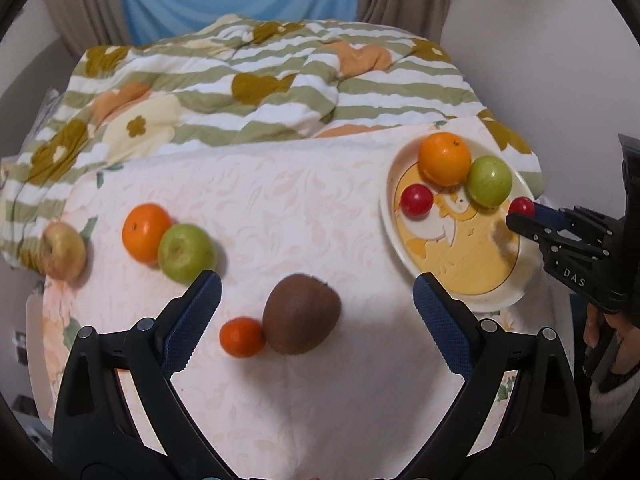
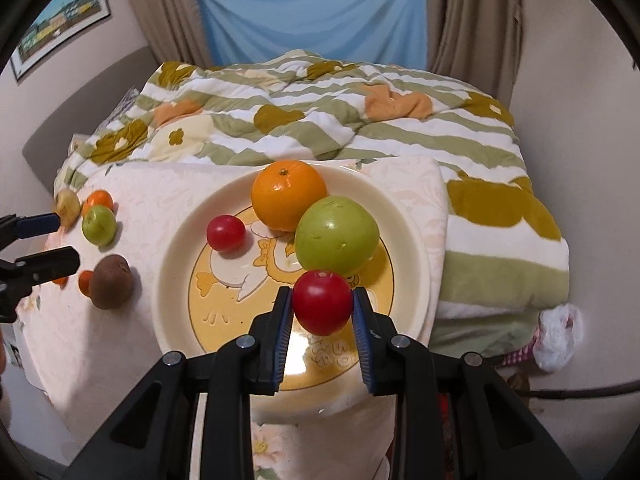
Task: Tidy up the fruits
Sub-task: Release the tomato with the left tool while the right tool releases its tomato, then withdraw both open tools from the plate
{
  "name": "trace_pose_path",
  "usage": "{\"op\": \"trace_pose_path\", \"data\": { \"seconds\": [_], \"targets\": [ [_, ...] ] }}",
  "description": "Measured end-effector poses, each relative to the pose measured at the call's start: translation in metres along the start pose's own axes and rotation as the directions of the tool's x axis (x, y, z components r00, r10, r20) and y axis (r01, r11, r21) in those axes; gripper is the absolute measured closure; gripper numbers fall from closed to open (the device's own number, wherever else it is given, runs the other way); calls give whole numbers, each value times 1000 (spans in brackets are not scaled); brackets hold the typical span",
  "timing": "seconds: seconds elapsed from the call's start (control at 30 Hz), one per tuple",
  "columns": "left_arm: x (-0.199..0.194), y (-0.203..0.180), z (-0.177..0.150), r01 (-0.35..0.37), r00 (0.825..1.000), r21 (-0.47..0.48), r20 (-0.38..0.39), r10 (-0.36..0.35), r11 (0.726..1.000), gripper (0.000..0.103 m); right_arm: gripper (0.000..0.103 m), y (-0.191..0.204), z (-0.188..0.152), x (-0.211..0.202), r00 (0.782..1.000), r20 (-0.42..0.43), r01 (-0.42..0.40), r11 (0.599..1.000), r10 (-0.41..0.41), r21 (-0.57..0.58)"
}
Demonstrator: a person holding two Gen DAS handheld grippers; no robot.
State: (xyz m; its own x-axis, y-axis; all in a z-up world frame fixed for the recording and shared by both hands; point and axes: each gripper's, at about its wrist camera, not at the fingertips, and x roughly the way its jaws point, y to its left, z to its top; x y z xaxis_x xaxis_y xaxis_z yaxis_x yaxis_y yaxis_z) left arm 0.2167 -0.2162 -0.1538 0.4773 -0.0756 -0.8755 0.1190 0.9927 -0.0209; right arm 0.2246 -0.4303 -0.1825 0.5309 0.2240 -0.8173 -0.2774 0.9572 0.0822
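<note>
My right gripper (image 2: pixel 322 300) is clamped on a small glossy red tomato (image 2: pixel 322 301), smooth and round, over the cream plate (image 2: pixel 176 248) beside the green apple (image 2: pixel 337 234). Left gripper (image 1: pixel 316 292) hangs wide apart, empty, above the kiwi (image 1: pixel 301 314).

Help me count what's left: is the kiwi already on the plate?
No, the kiwi lies on the cloth beside a small orange, off the plate.

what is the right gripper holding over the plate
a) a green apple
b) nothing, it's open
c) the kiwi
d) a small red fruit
d: the right gripper has its pads pressed on both sides of a small red fruit above the plate; the kiwi lies off the plate.
</note>
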Motion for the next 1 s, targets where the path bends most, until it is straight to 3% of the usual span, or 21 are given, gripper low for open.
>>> {"op": "trace_pose_path", "data": {
  "seconds": [0.17, 0.4, 0.43, 0.47, 0.5, 0.53, 0.57, 0.67, 1.0],
  "targets": [
    [2, 4, -12, 24, 1000, -33, -7, -24, 999, 0, 76, 5, -3, 5, 1000, -2, 6, 999, -6, -39],
    [-1, 6, -19, 6, 1000, -52, -6, -6, 999, 0, 75, 8, -7, 6, 1000, 12, 20, 997, -19, -69],
    [-3, 7, -20, 3, 1000, -53, -4, -3, 999, 0, 71, 8, -7, 5, 1000, 17, 20, 997, -18, -69],
    [-4, 6, -20, -1, 1000, -54, -3, 1, 999, 0, 52, 8, -7, 3, 1000, 25, 17, 998, -15, -68],
    [-6, 6, -21, -6, 1000, -55, -2, 6, 998, 0, 39, 7, -8, 0, 999, 36, 18, 998, -16, -65],
    [-8, 7, -21, -9, 1000, -55, -1, 8, 998, 0, 15, 6, -8, -4, 998, 55, 19, 998, -16, -60],
    [-10, 7, -22, -9, 1000, -56, 0, 9, 998, 0, 8, 6, -9, -8, 997, 74, 19, 998, -15, -57],
    [-19, 8, -24, -9, 1000, -62, 15, 10, 998, 0, 0, 5, -10, -17, 995, 99, 22, 998, -17, -51],
    [-69, 12, -31, -8, 996, -75, 84, 14, 997, 0, 0, 16, -4, -64, 986, 169, 0, 998, 10, -56]
  ]
}}
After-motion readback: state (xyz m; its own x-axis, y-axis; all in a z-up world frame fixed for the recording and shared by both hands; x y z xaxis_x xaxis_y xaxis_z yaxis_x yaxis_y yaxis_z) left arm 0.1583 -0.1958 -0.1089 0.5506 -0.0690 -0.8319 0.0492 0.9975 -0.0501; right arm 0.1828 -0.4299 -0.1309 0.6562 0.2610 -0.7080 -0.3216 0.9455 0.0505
